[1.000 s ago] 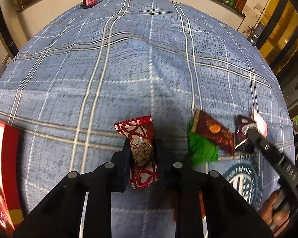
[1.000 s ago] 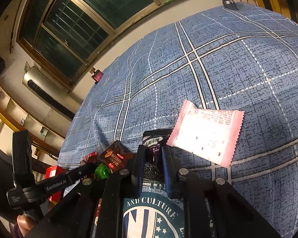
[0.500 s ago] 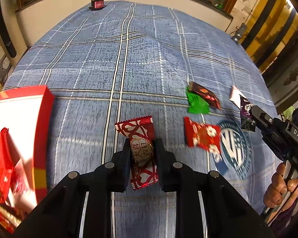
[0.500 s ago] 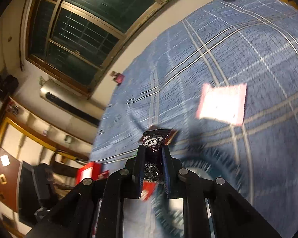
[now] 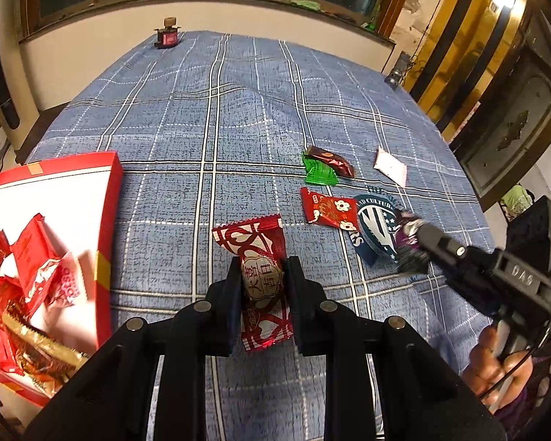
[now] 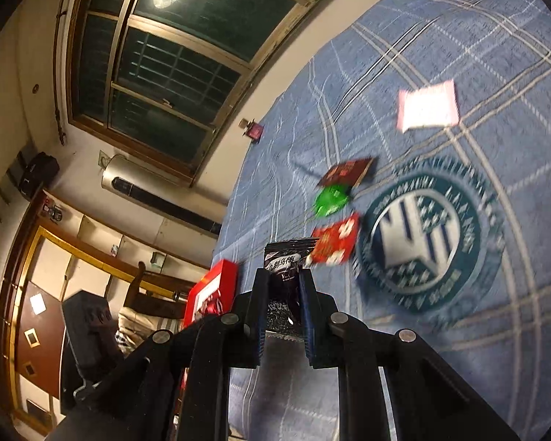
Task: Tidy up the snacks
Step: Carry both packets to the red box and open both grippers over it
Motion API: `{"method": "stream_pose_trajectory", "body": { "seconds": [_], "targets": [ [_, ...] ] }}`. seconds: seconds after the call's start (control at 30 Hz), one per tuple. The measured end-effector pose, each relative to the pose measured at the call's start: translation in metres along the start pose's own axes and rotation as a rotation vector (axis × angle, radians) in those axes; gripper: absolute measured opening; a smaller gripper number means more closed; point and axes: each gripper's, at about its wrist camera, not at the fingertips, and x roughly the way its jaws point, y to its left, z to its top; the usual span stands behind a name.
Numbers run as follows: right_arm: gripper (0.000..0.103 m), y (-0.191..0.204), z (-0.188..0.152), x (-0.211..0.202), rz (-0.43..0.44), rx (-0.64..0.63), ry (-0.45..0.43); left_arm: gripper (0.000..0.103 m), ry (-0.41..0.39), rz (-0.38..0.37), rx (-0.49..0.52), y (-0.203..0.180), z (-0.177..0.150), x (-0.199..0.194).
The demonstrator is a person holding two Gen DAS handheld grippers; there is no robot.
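My left gripper (image 5: 262,279) is shut on a red and white candy packet (image 5: 255,246), held above the blue plaid cloth. To its left lies the red box (image 5: 108,220) with several red and gold snacks (image 5: 25,268) inside. My right gripper (image 6: 283,286) is shut on a dark plum packet (image 6: 284,261); it also shows in the left wrist view (image 5: 409,240), lifted over the cloth's round emblem (image 5: 376,217). On the cloth lie a red flowered packet (image 5: 328,209), a green packet (image 5: 317,172), a brown packet (image 5: 330,160) and a white packet (image 5: 391,161).
A small red device (image 5: 167,35) stands at the far edge of the cloth by the wall. A black camera-like object (image 5: 396,73) sits at the far right corner. Wooden doors stand to the right. The red box (image 6: 211,290) shows at the left in the right wrist view.
Both grippers have risen and pulled back with their packets. The left one swung leftward, bringing the red box into view. The right one lifted the plum packet off the cloth, away from the white packet.
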Motion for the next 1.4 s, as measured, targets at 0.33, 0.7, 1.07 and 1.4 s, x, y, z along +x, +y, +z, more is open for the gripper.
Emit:
{"method": "stream_pose_trajectory", "body": {
  "seconds": [0.33, 0.7, 1.07, 1.4],
  "targets": [
    [0.016, 0.036, -0.034, 0.024, 0.001, -0.044, 0.057, 0.02, -0.051, 0.0, -0.058, 0.04, -0.014, -0.03],
    [0.016, 0.095, -0.057, 0.08, 0.031, -0.15, 0.149, 0.02, -0.172, 0.126, -0.205, 0.133, -0.03, -0.079],
    [0.016, 0.155, -0.096, 0.15, 0.075, -0.265, 0.283, 0.02, -0.182, 0.259, -0.293, 0.203, -0.047, -0.088],
    [0.02, 0.207, -0.123, 0.204, 0.062, -0.402, 0.305, 0.021, -0.14, 0.252, -0.239, 0.205, -0.045, -0.072]
  ]
}}
